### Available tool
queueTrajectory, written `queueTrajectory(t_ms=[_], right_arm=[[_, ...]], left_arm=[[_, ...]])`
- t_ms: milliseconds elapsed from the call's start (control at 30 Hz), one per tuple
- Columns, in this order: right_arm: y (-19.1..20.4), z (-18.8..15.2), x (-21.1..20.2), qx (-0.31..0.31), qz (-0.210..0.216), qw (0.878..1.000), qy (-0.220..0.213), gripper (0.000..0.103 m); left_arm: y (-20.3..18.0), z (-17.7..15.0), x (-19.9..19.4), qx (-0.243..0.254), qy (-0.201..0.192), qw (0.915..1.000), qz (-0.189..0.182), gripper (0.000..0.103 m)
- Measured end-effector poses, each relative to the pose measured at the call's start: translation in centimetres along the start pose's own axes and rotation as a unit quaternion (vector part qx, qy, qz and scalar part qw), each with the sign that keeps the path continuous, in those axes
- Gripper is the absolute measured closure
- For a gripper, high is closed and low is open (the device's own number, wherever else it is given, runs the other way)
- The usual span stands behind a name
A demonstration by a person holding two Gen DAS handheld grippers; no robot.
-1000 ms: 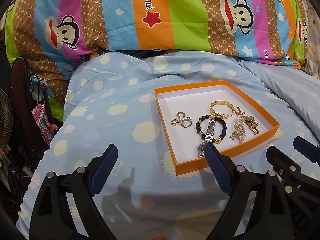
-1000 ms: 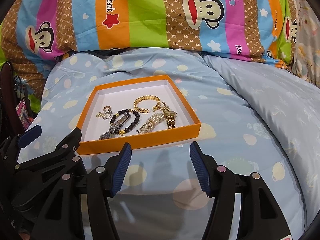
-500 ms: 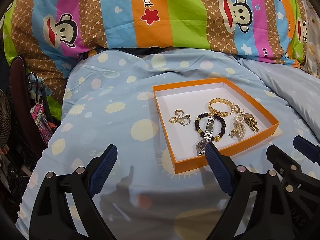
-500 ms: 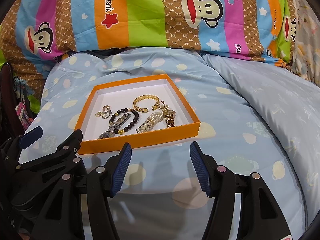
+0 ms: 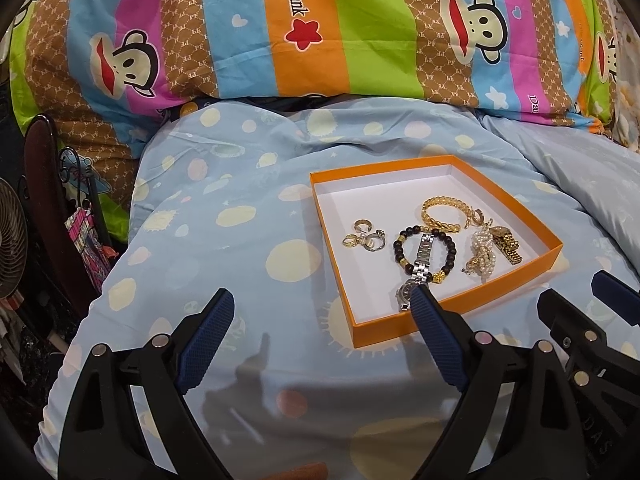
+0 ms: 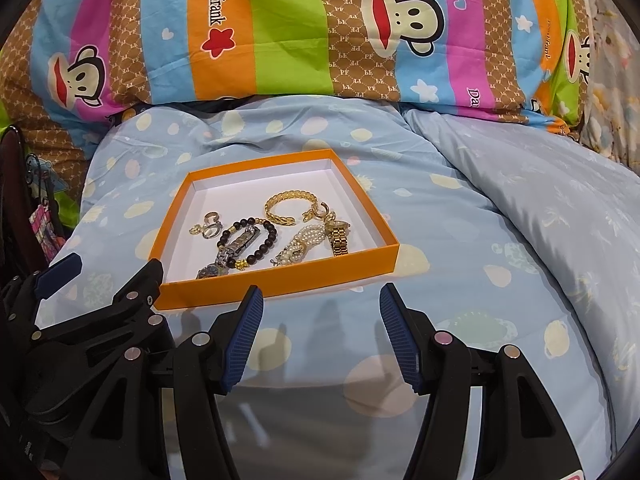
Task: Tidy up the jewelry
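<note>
Right wrist view: orange box lid point(image 6: 280, 284) on the quilt point(image 6: 460, 240) holds all the jewelry, black bead bracelet point(image 6: 256, 246) overlapping silver watch point(image 6: 228, 254). Right gripper point(image 6: 321, 300) and left gripper point(image 5: 322, 306) gape empty (near side); any pick should isolate one piece.

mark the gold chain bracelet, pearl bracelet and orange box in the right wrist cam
gold chain bracelet point(image 6: 280, 219), right wrist view, on its near links.
pearl bracelet point(image 6: 303, 243), right wrist view, on the middle strands.
orange box point(image 6: 280, 280), right wrist view, on the near outer wall.
</note>
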State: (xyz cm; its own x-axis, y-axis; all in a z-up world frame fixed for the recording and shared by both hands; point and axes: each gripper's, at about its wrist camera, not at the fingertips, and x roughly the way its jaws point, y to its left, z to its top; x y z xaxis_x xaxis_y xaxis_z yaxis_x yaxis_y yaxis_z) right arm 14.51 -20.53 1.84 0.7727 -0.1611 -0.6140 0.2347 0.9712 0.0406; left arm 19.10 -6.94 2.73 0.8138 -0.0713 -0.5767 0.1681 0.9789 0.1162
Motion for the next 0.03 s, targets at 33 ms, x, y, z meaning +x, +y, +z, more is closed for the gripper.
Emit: queueTrajectory(t_ms=[33], right_arm=[[-0.01, 0.0, -0.02, 0.001, 0.0, 1.0, 0.0, 0.043]], left_arm=[[-0.01, 0.01, 0.0, 0.0, 0.0, 1.0, 0.0, 0.016]])
